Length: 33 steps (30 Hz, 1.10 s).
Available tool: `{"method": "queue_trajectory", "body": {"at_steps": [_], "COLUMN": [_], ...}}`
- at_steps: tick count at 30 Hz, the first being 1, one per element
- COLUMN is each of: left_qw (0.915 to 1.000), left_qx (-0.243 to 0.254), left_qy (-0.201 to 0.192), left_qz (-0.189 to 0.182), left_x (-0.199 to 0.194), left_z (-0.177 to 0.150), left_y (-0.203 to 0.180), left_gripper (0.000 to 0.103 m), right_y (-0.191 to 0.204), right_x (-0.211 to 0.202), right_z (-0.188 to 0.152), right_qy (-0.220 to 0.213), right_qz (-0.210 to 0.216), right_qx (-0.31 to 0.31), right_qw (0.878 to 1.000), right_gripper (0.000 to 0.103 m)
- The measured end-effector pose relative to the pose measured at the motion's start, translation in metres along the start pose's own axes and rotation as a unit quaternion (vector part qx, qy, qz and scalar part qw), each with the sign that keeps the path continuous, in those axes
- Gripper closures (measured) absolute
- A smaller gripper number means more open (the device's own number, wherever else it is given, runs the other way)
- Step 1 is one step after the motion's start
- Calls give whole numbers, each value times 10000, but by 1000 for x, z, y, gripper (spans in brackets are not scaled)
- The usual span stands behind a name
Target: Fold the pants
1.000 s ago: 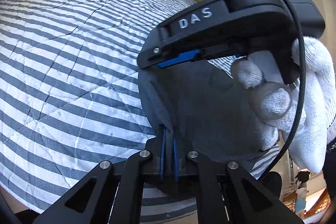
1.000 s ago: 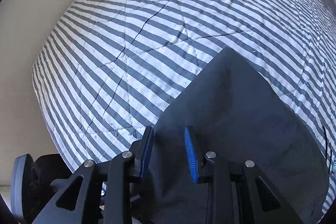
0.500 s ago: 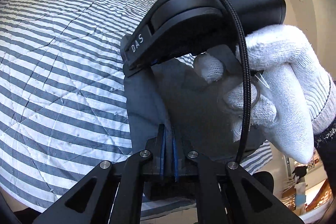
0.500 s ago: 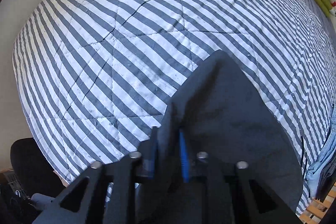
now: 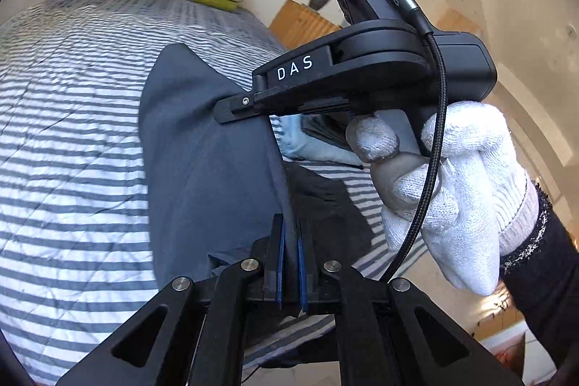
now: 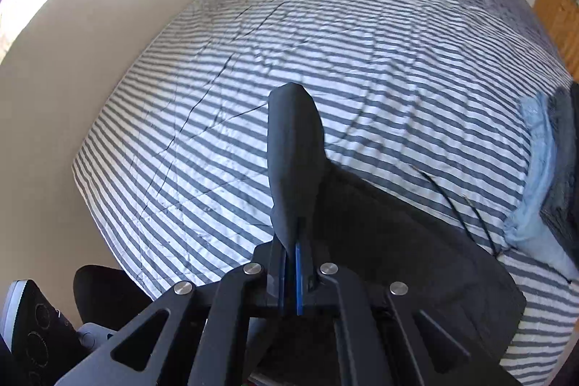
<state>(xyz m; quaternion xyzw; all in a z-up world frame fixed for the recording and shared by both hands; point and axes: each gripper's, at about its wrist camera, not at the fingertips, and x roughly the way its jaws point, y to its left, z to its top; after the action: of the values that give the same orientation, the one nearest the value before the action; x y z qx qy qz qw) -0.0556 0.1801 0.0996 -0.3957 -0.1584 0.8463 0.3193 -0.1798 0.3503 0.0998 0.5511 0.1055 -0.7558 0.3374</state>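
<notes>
both tools (image 5: 289, 241) (image 6: 291, 248) seemingly clamped on pants (image 5: 202, 147)

Hidden, cropped and blurred parts

The pants (image 5: 202, 151) run under the left gripper (image 5: 289, 263) and out of sight at the bottom edge; the right gripper (image 5: 231, 107) has its fingertips buried in the cloth, its pads unseen. A light blue garment (image 6: 535, 190) and a dark one beside it are cut by the right edge. The striped bedspread (image 5: 65, 140) is motion-blurred at left. The black device (image 6: 32, 324) in the corner is cropped, unidentifiable
</notes>
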Motion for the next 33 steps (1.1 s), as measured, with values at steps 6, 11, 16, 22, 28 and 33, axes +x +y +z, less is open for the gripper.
{"method": "queue_trajectory", "body": {"at_steps": [6, 11, 16, 22, 28, 33], "left_qw": [9942, 9861, 9818, 9770, 9667, 9774], "left_qx": [773, 995, 1044, 1123, 1283, 1215], "left_qy": [578, 1147, 1451, 1736, 2012, 1620], "left_qz": [-473, -677, -637, -524, -929, -602], "left_x": [91, 165, 213, 240, 210, 145], "left_z": [-6, -34, -38, -43, -44, -42], "left_y": [-111, -173, -190, -193, -198, -151], "left_gripper": [98, 98, 98, 95, 78, 66], "right_y": [-120, -201, -259, -275, -276, -264], "right_x": [-53, -62, -45, -30, -28, -69], "right_z": [-54, -110, -143, -155, -161, -165], "right_qy": [-558, -712, -652, -591, -428, -934], "right_qz": [-56, -388, -220, -61, -205, -606], "right_qx": [1089, 1668, 2197, 2249, 2035, 1801], "right_qw": [9925, 9826, 9731, 9726, 9779, 9773], "right_gripper": [100, 100, 101, 100, 92, 91]}}
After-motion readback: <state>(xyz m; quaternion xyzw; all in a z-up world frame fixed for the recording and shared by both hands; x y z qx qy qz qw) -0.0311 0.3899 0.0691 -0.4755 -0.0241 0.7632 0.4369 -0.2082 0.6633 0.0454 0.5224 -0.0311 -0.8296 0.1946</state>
